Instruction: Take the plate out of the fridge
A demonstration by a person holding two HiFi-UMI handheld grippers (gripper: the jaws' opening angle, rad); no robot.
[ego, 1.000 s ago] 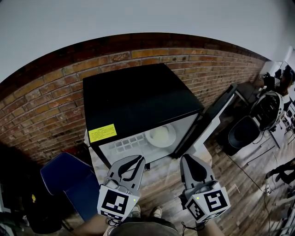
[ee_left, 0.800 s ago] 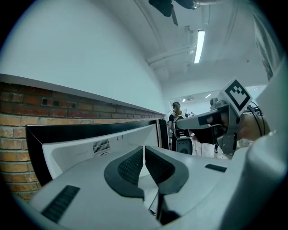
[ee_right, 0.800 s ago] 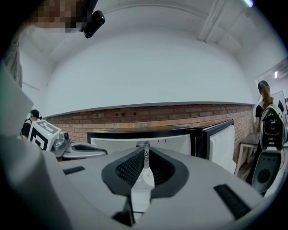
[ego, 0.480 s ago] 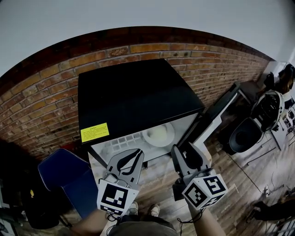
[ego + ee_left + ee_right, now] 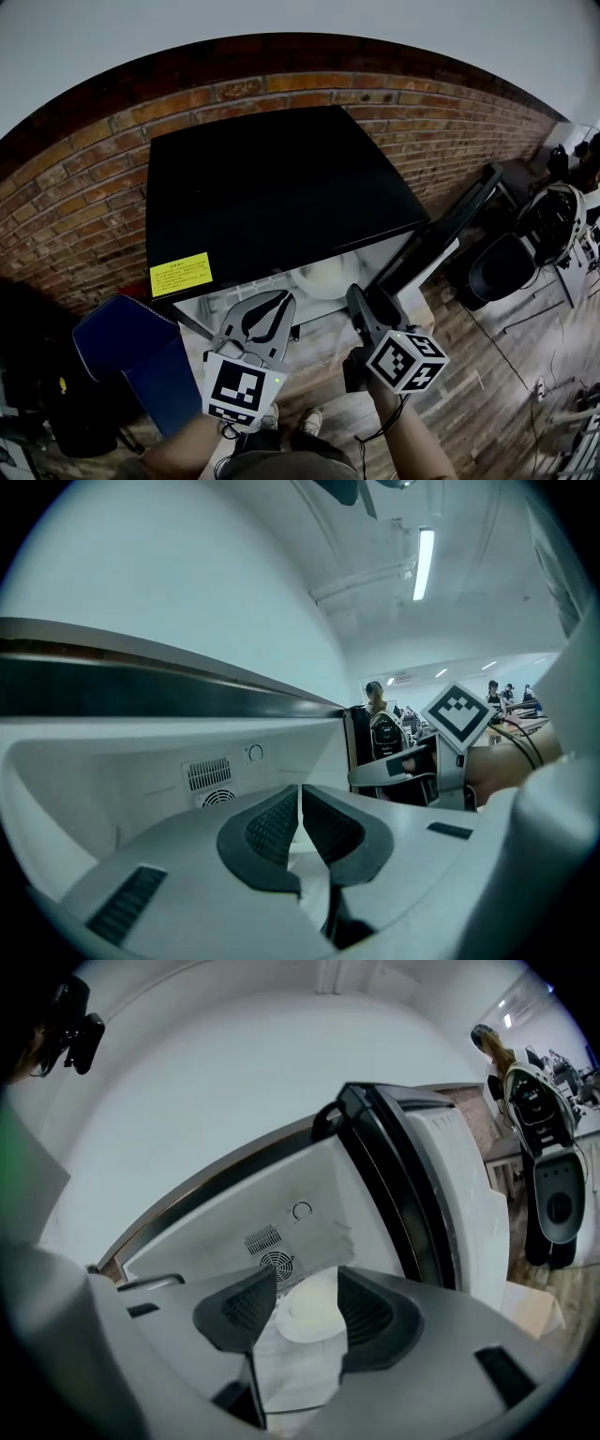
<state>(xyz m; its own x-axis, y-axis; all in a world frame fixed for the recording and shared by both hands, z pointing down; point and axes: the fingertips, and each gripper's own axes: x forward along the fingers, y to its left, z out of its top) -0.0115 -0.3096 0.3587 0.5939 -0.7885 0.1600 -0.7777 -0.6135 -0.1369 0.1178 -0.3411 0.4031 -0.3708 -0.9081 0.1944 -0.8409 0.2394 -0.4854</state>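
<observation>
Inside the open fridge (image 5: 272,187), at twelve o'clock from the right gripper (image 5: 305,1288), sits the white plate (image 5: 314,1314), probably ceramic: stiff, slick, breakable. Pinch its near rim. The right jaws have just been opening and hold nothing; the left gripper (image 5: 300,797) is closed and empty.

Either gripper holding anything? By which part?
Nothing held. Right gripper: jaws have just been opening, plate beyond them, untouched in the fridge. Left gripper shut, empty.

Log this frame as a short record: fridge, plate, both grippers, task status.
fridge: black, door swung open
plate: white, inside the fridge, untouched
left gripper: fingers shut, empty
right gripper: fingers just opened wide, aimed at the plate, nothing between them yet
task status: plate not yet taken out
</observation>
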